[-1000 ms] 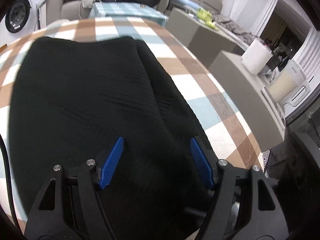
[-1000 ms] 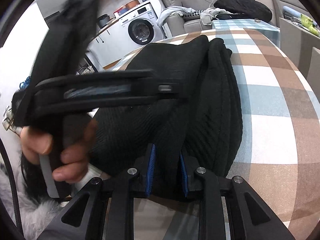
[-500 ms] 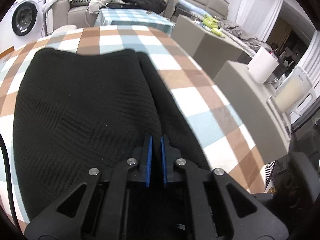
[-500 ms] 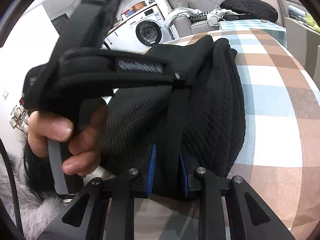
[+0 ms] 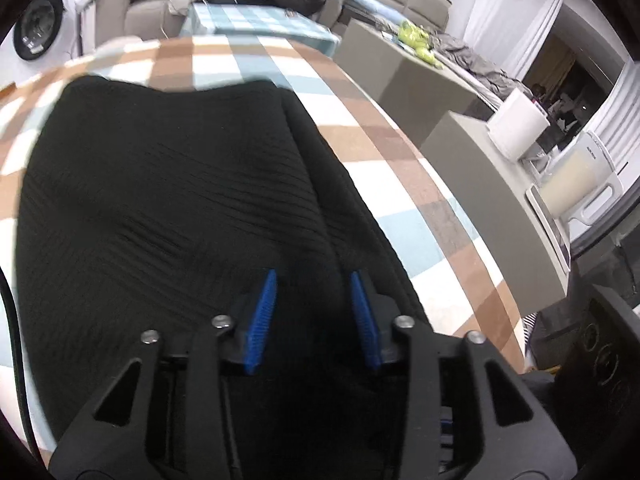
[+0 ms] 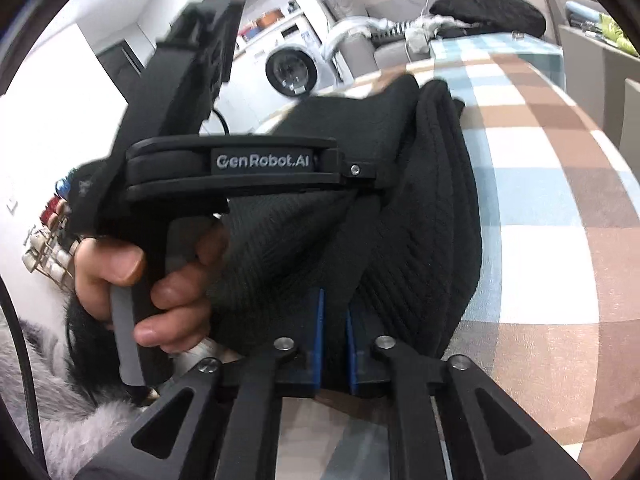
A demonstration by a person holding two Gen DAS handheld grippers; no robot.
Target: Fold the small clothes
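A black knit garment (image 5: 168,200) lies on the checked tablecloth (image 5: 400,184), with a folded ridge running along its right side. My left gripper (image 5: 314,316) is over the garment's near edge, its blue pads apart around the ridge of cloth. In the right wrist view the same garment (image 6: 420,216) is bunched and lifted at its near edge. My right gripper (image 6: 332,336) is shut on that near edge. The left gripper's body, held by a hand (image 6: 160,280), reaches in from the left over the garment.
A grey counter (image 5: 492,184) with a white cylinder (image 5: 518,124) and a cream appliance stands right of the table. A washing machine (image 6: 290,72) and a sofa with piled clothes (image 6: 488,12) are behind. The table edge runs close on the right.
The left gripper shut on the cloth ridge half a second ago and its pads have since parted. The right gripper stays shut on the near edge. The left gripper's body moved further over the garment.
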